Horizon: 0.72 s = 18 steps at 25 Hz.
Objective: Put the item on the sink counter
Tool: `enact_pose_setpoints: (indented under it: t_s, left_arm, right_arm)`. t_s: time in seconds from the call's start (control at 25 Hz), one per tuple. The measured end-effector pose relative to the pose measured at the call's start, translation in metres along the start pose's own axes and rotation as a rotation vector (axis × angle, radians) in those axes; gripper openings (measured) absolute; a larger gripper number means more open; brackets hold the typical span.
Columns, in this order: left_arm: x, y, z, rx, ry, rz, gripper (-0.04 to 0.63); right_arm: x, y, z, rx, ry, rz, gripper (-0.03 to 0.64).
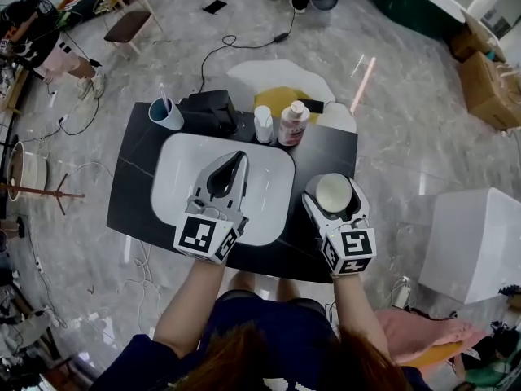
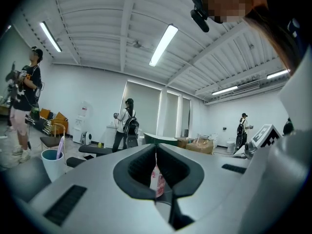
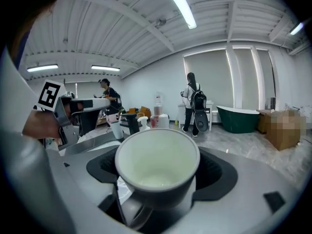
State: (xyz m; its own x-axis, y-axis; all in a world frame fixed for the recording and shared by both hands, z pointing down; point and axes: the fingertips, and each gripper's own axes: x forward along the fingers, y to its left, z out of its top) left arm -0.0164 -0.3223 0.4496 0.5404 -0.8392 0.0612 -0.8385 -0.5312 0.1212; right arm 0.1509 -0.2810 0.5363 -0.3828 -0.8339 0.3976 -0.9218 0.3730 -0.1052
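Observation:
A grey mug point(image 1: 333, 191) with a white inside stands upright between the jaws of my right gripper point(image 1: 334, 197), which is shut on it over the black sink counter point(image 1: 313, 149), just right of the white basin point(image 1: 181, 157). In the right gripper view the mug point(image 3: 157, 165) fills the middle and looks empty, its handle pointing down toward the camera. I cannot tell whether it touches the counter. My left gripper point(image 1: 238, 160) hovers over the basin, shut, with nothing in it. Its tips point(image 2: 156, 149) meet.
Along the counter's back edge stand a blue cup with a toothbrush point(image 1: 166, 113), a black faucet block point(image 1: 213, 108), a small white bottle point(image 1: 263, 125) and a pink-labelled bottle point(image 1: 293, 123). A white box point(image 1: 476, 243) stands on the floor at the right. People stand farther off.

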Motion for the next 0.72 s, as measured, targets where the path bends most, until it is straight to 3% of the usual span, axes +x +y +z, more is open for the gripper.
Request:
enact_pose_setpoints:
  t_s: [0.36,0.72]
  left_arm:
    - [-0.002,0.004,-0.017,-0.021,0.024,0.005,0.023]
    - [-0.004,0.005,-0.026,-0.027,0.047,0.007,0.023]
  right_arm:
    - [0.019,0.01,-0.051,-0.001,0.081,0.026,0.445]
    - [0.027,0.015,-0.085,-0.065,0.162,0.034,0.446]
